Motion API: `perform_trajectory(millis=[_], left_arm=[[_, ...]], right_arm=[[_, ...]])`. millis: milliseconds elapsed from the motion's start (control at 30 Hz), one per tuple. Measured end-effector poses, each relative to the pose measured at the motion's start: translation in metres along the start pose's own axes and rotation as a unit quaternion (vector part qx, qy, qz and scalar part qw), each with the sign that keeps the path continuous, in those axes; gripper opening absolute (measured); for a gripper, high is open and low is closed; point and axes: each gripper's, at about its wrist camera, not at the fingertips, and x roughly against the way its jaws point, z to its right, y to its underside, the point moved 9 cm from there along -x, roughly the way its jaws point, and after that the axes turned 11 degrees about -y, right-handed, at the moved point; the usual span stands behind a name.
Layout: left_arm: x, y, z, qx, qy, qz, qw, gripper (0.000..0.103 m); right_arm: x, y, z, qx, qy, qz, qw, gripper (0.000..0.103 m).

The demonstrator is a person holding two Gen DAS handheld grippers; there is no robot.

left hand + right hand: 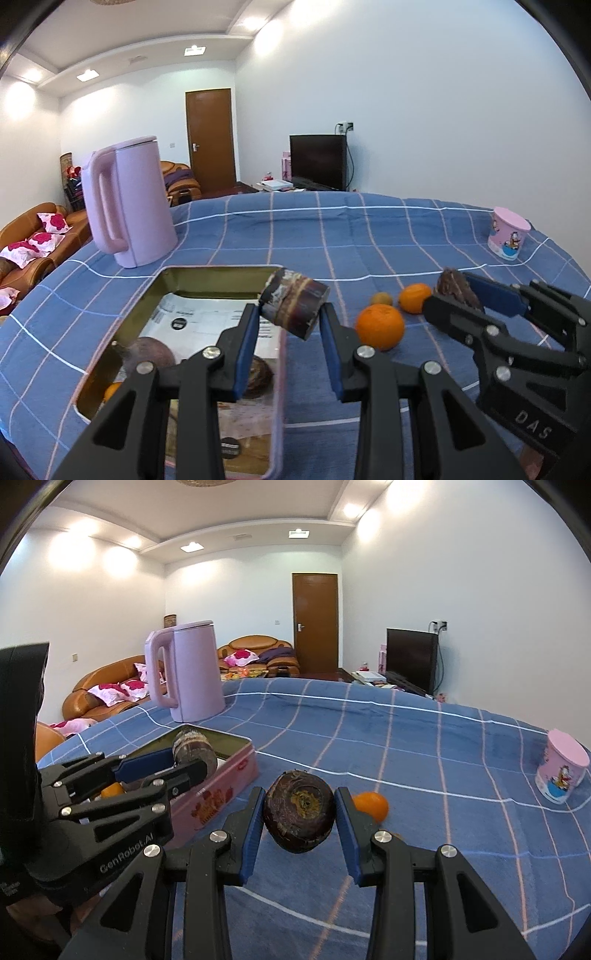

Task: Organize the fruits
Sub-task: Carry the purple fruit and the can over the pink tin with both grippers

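Note:
My left gripper (290,314) is shut on a dark sugarcane piece (295,304) and holds it above the right rim of the open pink tin box (218,271). The tin holds a dark round fruit (153,354), another dark piece (260,374) and a small orange (112,391). My right gripper (299,812) is shut on a dark round fruit (299,810) above the blue checked cloth, right of the tin (221,786). The right gripper also shows in the left wrist view (461,295). Two oranges (380,326) (414,297) and a small brown fruit (381,298) lie on the cloth between the grippers.
A lilac kettle (129,203) stands behind the tin at the table's back left. A pink cartoon cup (508,232) stands at the far right. The table's edge curves round behind them. Sofas, a door and a TV are beyond.

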Motion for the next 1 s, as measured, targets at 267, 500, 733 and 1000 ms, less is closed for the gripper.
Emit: perform_trajectory(millis=[267, 500, 733, 1000], left_arm=[[-0.007, -0.002, -0.022, 0.008, -0.014, -0.004, 0.9999, 0.035], [-0.015, -0.003, -0.045, 0.015, -0.028, -0.010, 0.9995, 0.035], [-0.026, -0.005, -0.068, 0.018, -0.045, -0.022, 0.9986, 0.035], [-0.041, -0.006, -0.084, 0.018, -0.055, -0.041, 0.9975, 0.035]], right_arm=[[-0.026, -0.011, -0.023, 0.010, -0.026, -0.008, 1.000, 0.040], [-0.048, -0.018, -0.040, 0.017, -0.045, -0.017, 0.999, 0.040], [-0.064, -0.024, -0.053, 0.020, -0.061, -0.024, 0.998, 0.040], [-0.087, -0.028, -0.068, 0.027, -0.078, -0.036, 0.996, 0.040]])
